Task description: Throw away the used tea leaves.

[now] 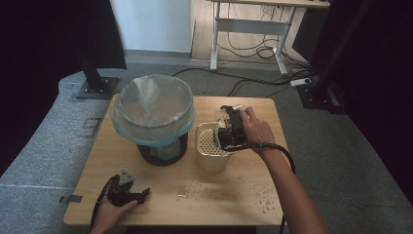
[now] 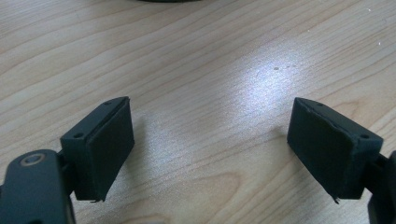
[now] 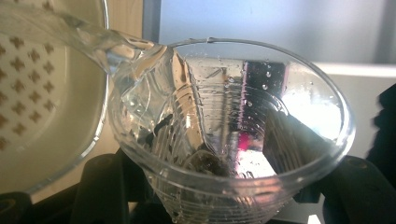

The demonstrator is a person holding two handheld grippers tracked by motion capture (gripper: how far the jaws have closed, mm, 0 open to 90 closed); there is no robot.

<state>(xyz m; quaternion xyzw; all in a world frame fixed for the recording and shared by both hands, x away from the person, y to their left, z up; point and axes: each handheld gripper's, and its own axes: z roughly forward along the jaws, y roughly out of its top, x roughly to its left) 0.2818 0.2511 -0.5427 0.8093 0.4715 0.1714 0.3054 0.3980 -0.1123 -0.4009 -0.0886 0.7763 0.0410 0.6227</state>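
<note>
Left gripper [image 1: 127,191]: rested on the near left of the surface [image 1: 234,200], jaws held wide apart over bare wood, nothing between them; it lies well apart from the work.
Spilled drops [image 1: 263,197]: scattered on the near right of the surface, in front of the container.
Right gripper [image 1: 231,127]: jaws clamped on the clear plastic cup [image 3: 233,140], one on each side of its wall.
Cup axis: tipped well off upright, mouth turned toward the cream container [image 1: 212,151], with water [image 3: 93,37] running over the cup's lip into it.
Container: just beside and below the cup, on the perforated insert's [image 3: 28,84] side; the pour is judged to depend on the lip being kept above this opening.
Lined bin [image 1: 153,117]: beyond and to the left, untouched.
</note>
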